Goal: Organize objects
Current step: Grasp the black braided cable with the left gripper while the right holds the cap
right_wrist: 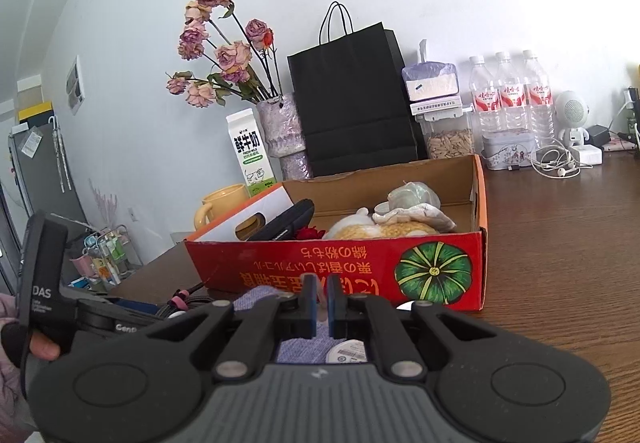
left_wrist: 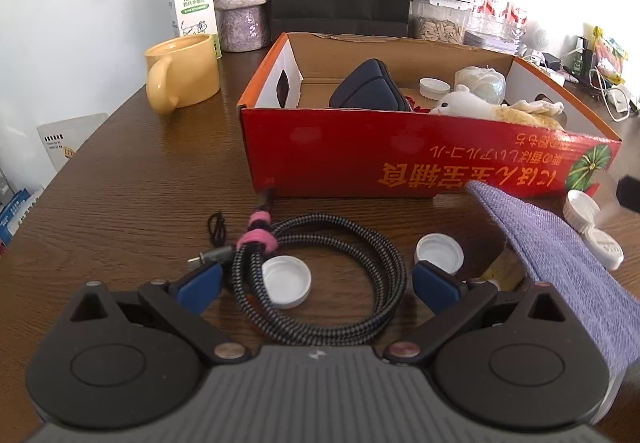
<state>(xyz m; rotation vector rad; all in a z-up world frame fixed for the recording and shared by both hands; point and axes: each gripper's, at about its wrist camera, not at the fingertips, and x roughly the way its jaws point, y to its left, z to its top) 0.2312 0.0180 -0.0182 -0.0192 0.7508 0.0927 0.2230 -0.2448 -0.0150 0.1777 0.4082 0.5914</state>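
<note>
- Worktop (left_wrist: 120, 179): a dark wooden surface on which the sorting is judged to be partly done; several loose items are seen lying outside the container.
- Red cardboard box (left_wrist: 360, 159): placed open-topped near the middle of the worktop and used, it appears, as the collecting container. Already held inside are a dark zipped pouch (left_wrist: 370, 89), a plush toy (left_wrist: 476, 109), a pale wrapped bundle (left_wrist: 482, 83) and one white cap (left_wrist: 434, 87).
- Purple knitted cloth (left_wrist: 560, 255): seen draped in front of the box, clamped at one end between the pads of the right tongs (right_wrist: 323, 307), which are closed on it; it is not yet in the box.
- Braided cable (left_wrist: 332, 275): coiled, bound with a pink strap, lying on the worktop just in front of the box; still to be stowed.
- Left tongs (left_wrist: 316, 287): held wide open and empty, poised low over the cable coil, with nothing gripped.
- White bottle caps: one (left_wrist: 286, 281) lies inside the cable coil, one (left_wrist: 440, 253) just beside it, and two more (left_wrist: 582, 209) are seen past the cloth; all are judged still to be collected.
</note>
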